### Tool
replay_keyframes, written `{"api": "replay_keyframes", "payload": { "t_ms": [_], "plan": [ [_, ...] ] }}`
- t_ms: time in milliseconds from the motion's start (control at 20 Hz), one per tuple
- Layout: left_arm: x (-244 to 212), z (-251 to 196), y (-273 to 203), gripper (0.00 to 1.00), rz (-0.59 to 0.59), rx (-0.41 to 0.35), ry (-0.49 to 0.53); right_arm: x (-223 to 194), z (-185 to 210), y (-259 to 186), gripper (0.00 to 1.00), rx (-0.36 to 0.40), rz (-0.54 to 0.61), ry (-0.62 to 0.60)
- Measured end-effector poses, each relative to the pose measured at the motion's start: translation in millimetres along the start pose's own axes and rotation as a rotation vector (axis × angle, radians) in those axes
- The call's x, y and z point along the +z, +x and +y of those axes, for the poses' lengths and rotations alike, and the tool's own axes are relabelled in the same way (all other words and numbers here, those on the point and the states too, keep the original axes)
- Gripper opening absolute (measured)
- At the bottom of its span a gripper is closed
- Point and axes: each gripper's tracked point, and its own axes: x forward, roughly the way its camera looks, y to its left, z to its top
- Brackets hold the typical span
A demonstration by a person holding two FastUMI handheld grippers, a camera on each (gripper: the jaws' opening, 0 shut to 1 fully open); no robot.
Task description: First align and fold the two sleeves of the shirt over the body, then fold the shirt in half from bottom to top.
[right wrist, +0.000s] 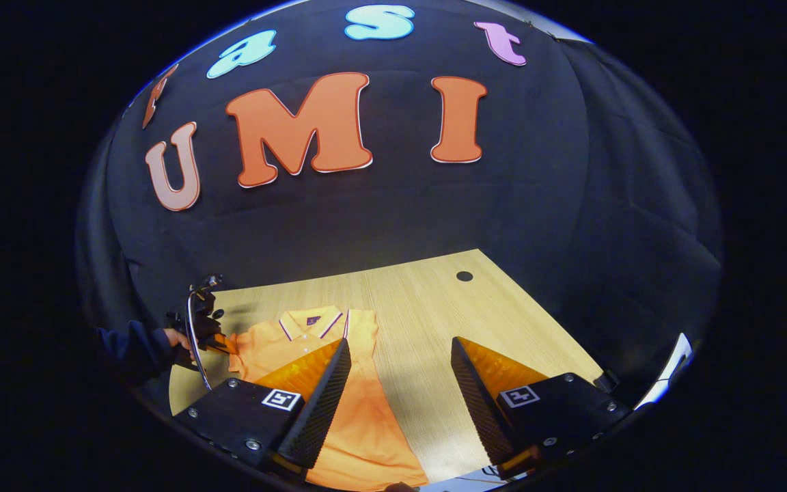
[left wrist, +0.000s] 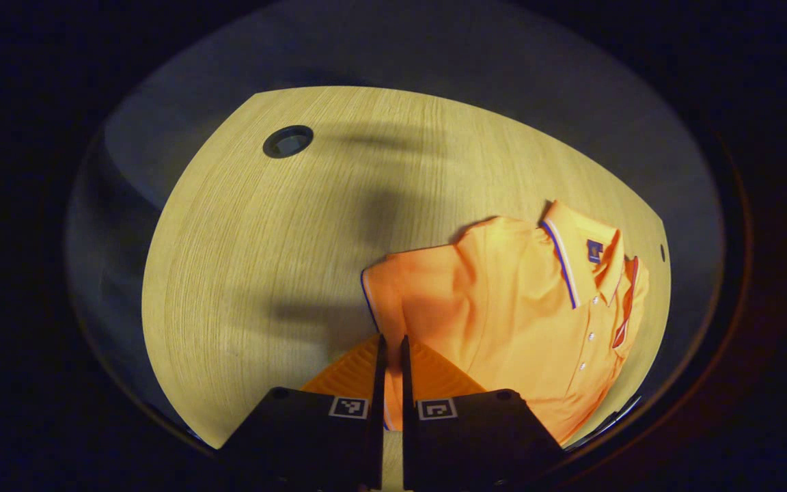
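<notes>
An orange polo shirt (left wrist: pixel 537 321) lies flat on the wooden table (left wrist: pixel 264 239), collar (left wrist: pixel 574 260) to the right in the left gripper view. My left gripper (left wrist: pixel 391 352) is shut at the blue-trimmed hem of its sleeve (left wrist: pixel 400 294), with a strip of fabric between the fingers. In the right gripper view the shirt (right wrist: pixel 359 417) lies lower left, collar (right wrist: pixel 311 320) away from me. A hand (right wrist: pixel 176 338) holds the left gripper (right wrist: pixel 210 342) at the shirt's far sleeve. My right gripper (right wrist: pixel 400 359) hangs open above the table, one finger (right wrist: pixel 322 396) over the shirt's body.
A round cable hole (left wrist: pixel 287 141) sits in the table near its far corner, also seen as the hole (right wrist: pixel 464 276) in the right gripper view. Bare wood (right wrist: pixel 427 321) spreads right of the shirt. Dark cloth walls surround the table. A dark sleeve (right wrist: pixel 130 350) reaches in from the left.
</notes>
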Motion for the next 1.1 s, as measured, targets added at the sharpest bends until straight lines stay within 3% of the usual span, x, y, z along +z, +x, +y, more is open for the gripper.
{"api": "replay_keyframes", "payload": {
  "t_ms": [200,450,500,550,600,650,750,850,1100],
  "plan": [
    [20.7,-28.6,-24.7,0.12,-0.085,-0.029,0.092,-5.1,-12.0,-7.0,0.91,-0.032,-0.028,-0.005],
    [20.0,-83.9,-33.2,0.12,-0.087,-0.104,0.167,-17.5,-14.0,-9.6,0.91,-0.047,-0.008,-0.003],
    [19.7,-114.7,-38.4,0.11,-0.106,-0.204,0.178,-20.0,-14.4,-9.7,0.90,-0.050,-0.005,0.001],
    [17.3,-128.6,-41.7,0.24,-0.110,-0.257,0.177,-22.0,-15.8,-9.8,0.90,-0.055,-0.004,0.003],
    [12.2,-136.8,-44.4,0.55,-0.111,-0.293,0.181,-25.2,-17.3,-11.8,0.90,-0.060,0.001,0.003],
    [8.5,-134.6,-45.9,0.76,-0.113,-0.278,0.192,-27.4,-20.4,-13.6,0.91,-0.065,0.002,0.003],
    [4.7,-130.2,-47.3,0.94,-0.152,-0.250,0.215,-29.4,-25.5,-16.5,0.91,-0.069,-0.003,-0.003],
    [-4.6,-124.2,-63.8,0.99,-0.199,-0.213,0.227,-29.4,-27.9,-15.3,0.91,-0.059,-0.017,-0.016],
    [-27.2,-114.4,-122.5,0.99,-0.336,-0.128,0.193,-34.3,-26.6,-8.0,0.91,0.028,-0.034,-0.048]
  ]
}}
